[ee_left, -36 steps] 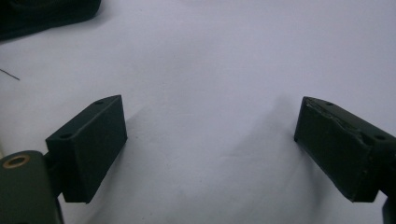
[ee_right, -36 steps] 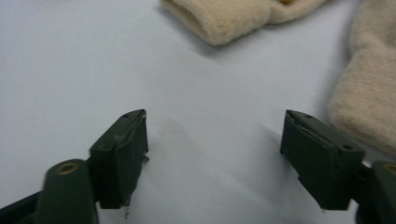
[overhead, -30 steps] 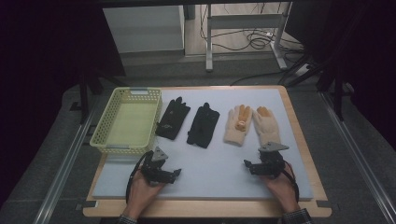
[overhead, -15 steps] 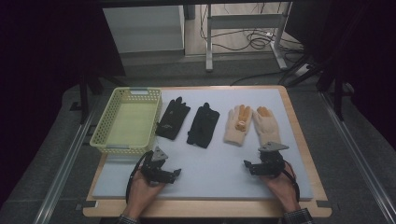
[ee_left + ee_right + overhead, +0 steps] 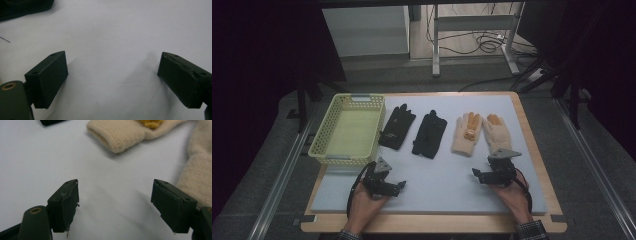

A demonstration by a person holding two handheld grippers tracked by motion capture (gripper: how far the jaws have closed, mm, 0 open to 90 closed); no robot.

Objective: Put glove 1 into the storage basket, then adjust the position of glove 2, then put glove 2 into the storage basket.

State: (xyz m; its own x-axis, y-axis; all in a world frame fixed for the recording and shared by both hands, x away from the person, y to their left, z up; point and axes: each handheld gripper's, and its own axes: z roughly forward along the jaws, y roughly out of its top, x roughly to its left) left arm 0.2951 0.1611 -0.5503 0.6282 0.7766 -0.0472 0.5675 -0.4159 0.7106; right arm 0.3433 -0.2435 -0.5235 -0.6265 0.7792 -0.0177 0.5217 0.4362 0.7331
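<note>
Gloves lie in a row across the far half of the pale mat (image 5: 442,175), four in all, none yet touched. Going left to right: a yellow mesh basket (image 5: 325,131) sits at the mat's left edge with nothing in it, then two black gloves (image 5: 397,126) (image 5: 430,133) side by side, then a cream glove with an orange patch (image 5: 466,133) and its plain cream partner (image 5: 497,133).

The left gripper (image 5: 395,187) rests near the front edge below the basket, jaws spread wide over bare mat. The right gripper (image 5: 478,175) sits just short of the cream pair, and its jaws, having just closed a little, stand apart with nothing between them.

Judging by the layout, the work has not begun: all four gloves remain to be gathered, likely into the basket.

The mat covers a wooden board (image 5: 532,145) on a grey table, in a dim room with cables on the floor behind.
</note>
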